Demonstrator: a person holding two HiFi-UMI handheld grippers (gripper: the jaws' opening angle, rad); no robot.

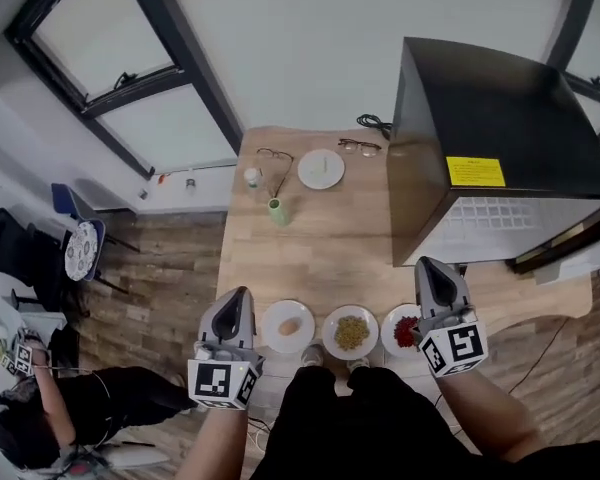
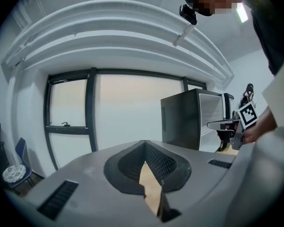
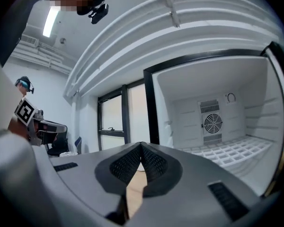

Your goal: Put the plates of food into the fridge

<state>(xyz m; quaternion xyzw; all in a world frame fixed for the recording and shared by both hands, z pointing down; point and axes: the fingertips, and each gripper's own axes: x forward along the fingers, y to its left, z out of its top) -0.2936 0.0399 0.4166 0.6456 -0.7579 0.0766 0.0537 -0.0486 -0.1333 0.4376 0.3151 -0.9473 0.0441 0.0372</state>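
Three white plates sit in a row at the table's near edge: one with an egg, one with yellow-green food, one with red food. My left gripper hovers just left of the egg plate, shut and holding nothing. My right gripper is above the red-food plate, also shut and holding nothing, near the black fridge. In the right gripper view the jaws face the fridge's open white interior with its wire shelf. The left gripper view's jaws point toward the window, with the fridge at the right.
At the far end of the wooden table are an empty plate, two pairs of glasses, a green cup and a small white jar. A seated person and a chair are at the left.
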